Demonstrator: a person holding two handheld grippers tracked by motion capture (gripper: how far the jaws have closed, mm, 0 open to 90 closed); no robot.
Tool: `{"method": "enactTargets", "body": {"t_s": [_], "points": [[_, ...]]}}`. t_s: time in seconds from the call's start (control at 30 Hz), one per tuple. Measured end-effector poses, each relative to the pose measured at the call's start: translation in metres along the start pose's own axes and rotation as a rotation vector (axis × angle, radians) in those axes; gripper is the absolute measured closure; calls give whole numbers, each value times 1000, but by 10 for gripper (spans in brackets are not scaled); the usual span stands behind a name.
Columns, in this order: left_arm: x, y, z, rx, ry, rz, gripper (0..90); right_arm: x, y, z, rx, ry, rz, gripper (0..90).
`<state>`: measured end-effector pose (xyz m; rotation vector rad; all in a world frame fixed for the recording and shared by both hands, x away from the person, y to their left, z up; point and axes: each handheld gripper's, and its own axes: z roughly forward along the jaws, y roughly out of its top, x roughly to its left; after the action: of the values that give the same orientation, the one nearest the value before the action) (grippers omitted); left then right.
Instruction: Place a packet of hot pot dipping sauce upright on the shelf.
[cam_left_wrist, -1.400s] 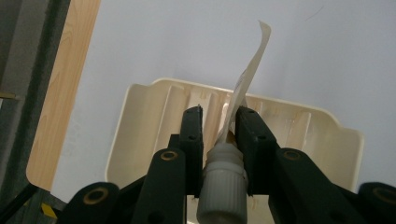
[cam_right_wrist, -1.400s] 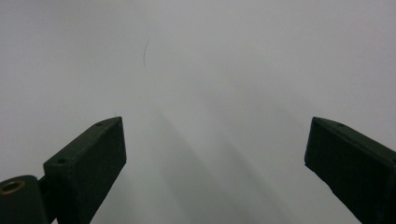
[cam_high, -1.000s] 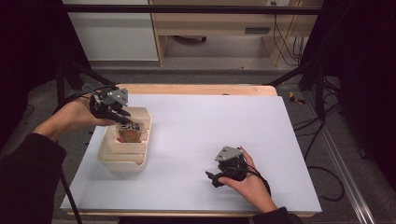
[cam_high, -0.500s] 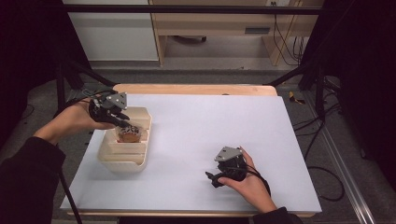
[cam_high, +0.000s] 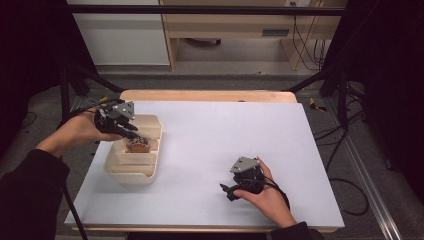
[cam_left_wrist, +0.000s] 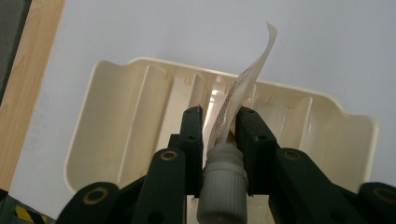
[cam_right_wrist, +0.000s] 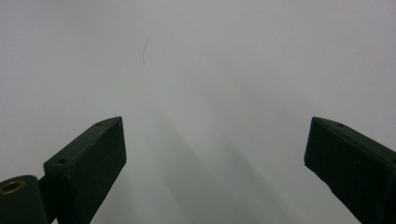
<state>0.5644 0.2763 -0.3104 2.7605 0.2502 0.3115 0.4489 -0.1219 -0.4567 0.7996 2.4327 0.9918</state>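
A person's left hand holds my left gripper (cam_high: 131, 134) over the far end of a cream plastic tray (cam_high: 131, 175). The jaws are shut on a thin printed pouch (cam_left_wrist: 243, 79) with a white ribbed cap (cam_left_wrist: 223, 186). From above, the pouch (cam_high: 138, 145) looks brown and hangs just inside the tray (cam_left_wrist: 135, 107). In the left gripper view the pouch stands edge-on between the jaws of my left gripper (cam_left_wrist: 218, 112). My right gripper (cam_high: 226, 190) rests in the other hand on the white tabletop near the front. In its own view my right gripper (cam_right_wrist: 215, 135) is open with nothing between its jaws.
The white tabletop (cam_high: 225, 130) has a wooden strip along its far edge. The tray has several ribbed compartments and sits at the left side. Black frame legs and cables stand on the floor around the table.
My left gripper has sunk slightly toward the tray with the pouch in it. The right hand has not moved.
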Motion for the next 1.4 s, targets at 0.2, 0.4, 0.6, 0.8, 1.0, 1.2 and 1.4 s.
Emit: {"method": "enactTargets", "body": {"t_s": [0.2, 0.4, 0.6, 0.8, 1.0, 1.2, 1.4], "points": [[-1, -12, -2, 20, 5, -17, 729, 0, 0, 0, 2, 0, -1, 62], [-2, -21, -2, 18, 14, -30, 726, 1, 0, 1, 4, -1, -4, 61], [-3, -21, -2, 11, 40, -37, 530, 0, 0, 1, 3, 0, -3, 61], [-6, -15, -13, -88, 118, -45, 188, 0, 0, 1, 1, 0, 0, 61], [-15, -3, -20, -139, 162, -49, 85, 0, 0, 0, 4, 0, -2, 61], [-34, 15, -16, -189, 184, -67, 80, -3, -1, -2, -5, -5, 6, 61], [-67, 28, 4, -281, 196, -106, 78, -5, -2, -6, -14, -17, 16, 59]]}}
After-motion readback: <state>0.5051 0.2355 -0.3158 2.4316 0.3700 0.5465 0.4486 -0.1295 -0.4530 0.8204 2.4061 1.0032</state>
